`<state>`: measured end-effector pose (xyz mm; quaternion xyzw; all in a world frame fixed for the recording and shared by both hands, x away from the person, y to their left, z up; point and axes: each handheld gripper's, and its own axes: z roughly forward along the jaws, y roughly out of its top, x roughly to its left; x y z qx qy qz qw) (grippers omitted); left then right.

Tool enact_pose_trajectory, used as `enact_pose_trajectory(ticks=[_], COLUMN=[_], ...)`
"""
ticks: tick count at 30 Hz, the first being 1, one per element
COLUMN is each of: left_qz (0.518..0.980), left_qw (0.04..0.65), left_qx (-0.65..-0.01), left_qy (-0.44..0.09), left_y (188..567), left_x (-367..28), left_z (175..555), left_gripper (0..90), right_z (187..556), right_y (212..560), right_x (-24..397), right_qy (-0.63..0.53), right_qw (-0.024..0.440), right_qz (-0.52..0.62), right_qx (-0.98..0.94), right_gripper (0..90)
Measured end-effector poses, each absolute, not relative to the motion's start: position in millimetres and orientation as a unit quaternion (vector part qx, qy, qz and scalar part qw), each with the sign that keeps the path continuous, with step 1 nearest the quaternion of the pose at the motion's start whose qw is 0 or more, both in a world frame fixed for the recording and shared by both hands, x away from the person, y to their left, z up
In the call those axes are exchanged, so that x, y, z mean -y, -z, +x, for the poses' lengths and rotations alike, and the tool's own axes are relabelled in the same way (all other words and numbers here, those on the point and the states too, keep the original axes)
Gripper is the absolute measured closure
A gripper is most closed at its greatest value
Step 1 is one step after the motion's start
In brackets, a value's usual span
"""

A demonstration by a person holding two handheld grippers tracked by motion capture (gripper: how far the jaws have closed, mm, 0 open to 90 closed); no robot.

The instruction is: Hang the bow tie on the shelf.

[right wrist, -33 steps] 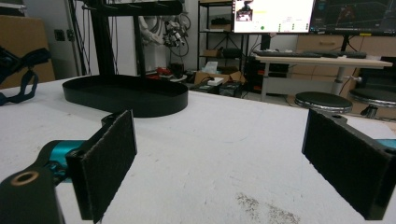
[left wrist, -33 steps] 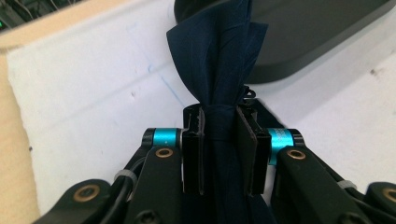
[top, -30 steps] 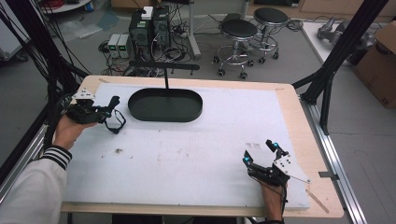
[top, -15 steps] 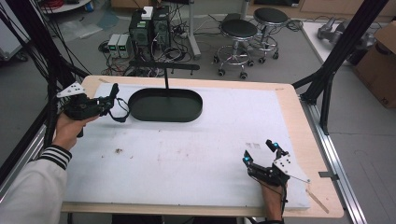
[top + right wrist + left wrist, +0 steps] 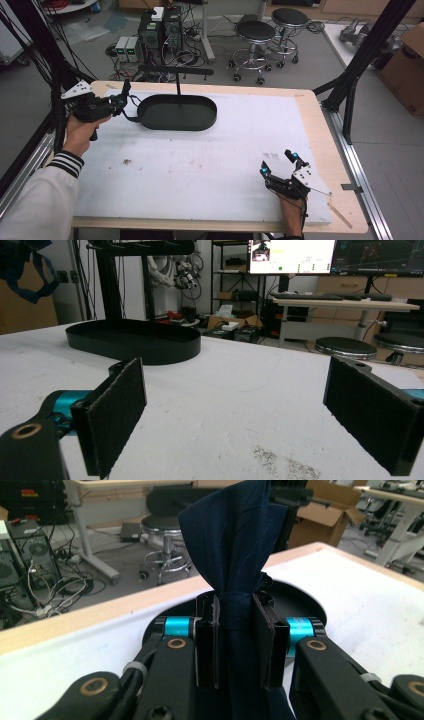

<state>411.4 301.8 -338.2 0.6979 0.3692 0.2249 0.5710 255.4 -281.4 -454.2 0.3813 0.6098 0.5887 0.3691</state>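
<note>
Now the left hand-held gripper point(image 5: 121, 98) has moved up to the black tray's point(image 5: 177, 113) left end, squeezing a dark blue bow tie point(image 5: 235, 555) over it, so I guess a drop comes soon. Over at the counter's point(image 5: 200, 165) near corner, the right hand-held gripper point(image 5: 280, 163) stays wide open and empty.

Overhead, plus two low tool-mounted views

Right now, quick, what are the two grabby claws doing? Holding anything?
Left gripper: shut on a dark blue bow tie, pinched at its knot.
Right gripper: open wide, holding nothing, low over the white table cover.
</note>
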Motion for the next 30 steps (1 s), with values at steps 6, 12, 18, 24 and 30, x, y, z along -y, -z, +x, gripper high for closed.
enact_pose_trajectory(ticks=[6,12,18,24,30], left_qz=[0.696,0.691,0.692,0.693,0.692], left_qw=[0.576,0.582,0.585,0.588,0.583], left_qx=[-0.366,-0.362,-0.356,-0.347,-0.353], left_qy=[-0.224,-0.227,-0.229,-0.231,-0.238], left_y=[330.1,324.8,316.3,305.4,296.7], left_x=[-296.0,-291.4,-286.0,-274.9,-268.8], left_z=[415.7,423.3,434.0,443.1,451.2], left_gripper=[74.0,74.1,74.2,74.2,74.2], right_z=[255.2,254.9,255.2,255.6,255.9], right_y=[454.3,454.4,454.2,454.1,454.2], right_x=[281.5,281.6,281.0,281.3,281.2], right_qy=[-0.589,-0.59,-0.589,-0.589,-0.588], right_qw=[0.368,0.368,0.365,0.366,0.368], right_qz=[0.382,0.38,0.382,0.381,0.379], right_qx=[-0.609,-0.61,-0.612,-0.612,-0.612], right_gripper=[9.1,9.2,9.1,9.1,9.1])
